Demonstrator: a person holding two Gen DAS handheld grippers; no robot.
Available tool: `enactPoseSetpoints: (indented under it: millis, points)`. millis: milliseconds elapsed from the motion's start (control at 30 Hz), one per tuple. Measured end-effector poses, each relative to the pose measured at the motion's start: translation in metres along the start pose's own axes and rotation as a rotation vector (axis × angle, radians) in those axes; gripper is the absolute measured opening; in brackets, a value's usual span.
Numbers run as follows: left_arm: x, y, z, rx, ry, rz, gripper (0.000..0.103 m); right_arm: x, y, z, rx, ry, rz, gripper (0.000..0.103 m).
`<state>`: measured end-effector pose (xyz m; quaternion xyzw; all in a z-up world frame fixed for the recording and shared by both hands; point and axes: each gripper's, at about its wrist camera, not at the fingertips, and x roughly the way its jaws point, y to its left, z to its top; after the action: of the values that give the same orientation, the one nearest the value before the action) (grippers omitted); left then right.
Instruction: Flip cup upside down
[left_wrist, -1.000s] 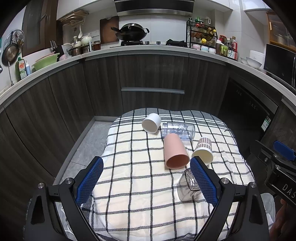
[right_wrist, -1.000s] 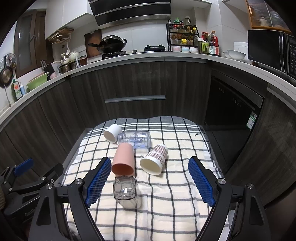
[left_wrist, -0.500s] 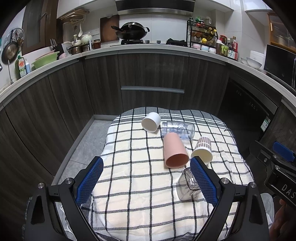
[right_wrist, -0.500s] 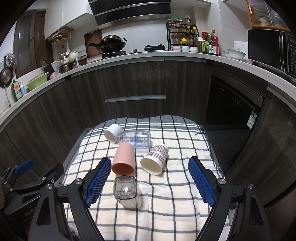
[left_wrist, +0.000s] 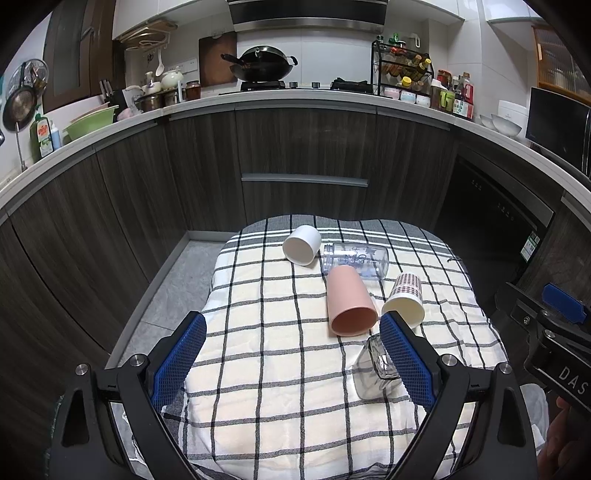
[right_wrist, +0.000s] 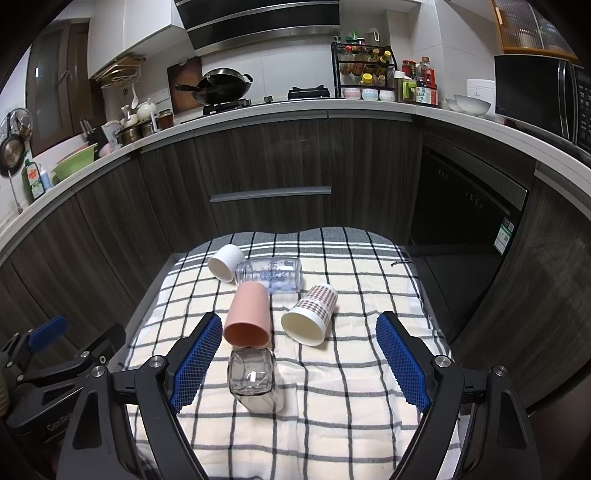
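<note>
Several cups lie on their sides on a checked cloth (left_wrist: 280, 354) (right_wrist: 351, 373): a white cup (left_wrist: 301, 244) (right_wrist: 225, 263), a clear printed glass (left_wrist: 356, 260) (right_wrist: 271, 275), a pink cup (left_wrist: 349, 301) (right_wrist: 248, 314), a plaid paper cup (left_wrist: 404, 299) (right_wrist: 312, 314) and a square clear glass (left_wrist: 371, 369) (right_wrist: 253, 380). My left gripper (left_wrist: 293, 363) is open and empty above the near cloth; its right finger overlaps the square glass. My right gripper (right_wrist: 297, 362) is open and empty, with the square glass between its fingers, closer to the left one.
Dark wood cabinets (left_wrist: 303, 155) and a curved countertop with a wok (left_wrist: 260, 66), a spice rack (left_wrist: 402, 74) and bowls stand behind the table. A dishwasher front (right_wrist: 469, 199) is at the right. Floor shows left of the table (left_wrist: 166, 295). Each gripper shows in the other's view (left_wrist: 546, 332) (right_wrist: 48, 362).
Both views have shifted very slightly; the cups sit a touch lower in the left wrist view. No cup has moved and both grippers stay open.
</note>
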<state>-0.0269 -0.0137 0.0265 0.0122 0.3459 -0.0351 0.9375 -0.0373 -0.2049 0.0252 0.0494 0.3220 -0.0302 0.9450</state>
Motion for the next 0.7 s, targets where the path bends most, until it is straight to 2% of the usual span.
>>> enactPoseSetpoints:
  millis: [700]
  points:
    - [0.0004,0.0006,0.0012,-0.021,0.015,-0.011,0.096,-0.0013,-0.0007,0.0012,0.002,0.0,0.001,0.085]
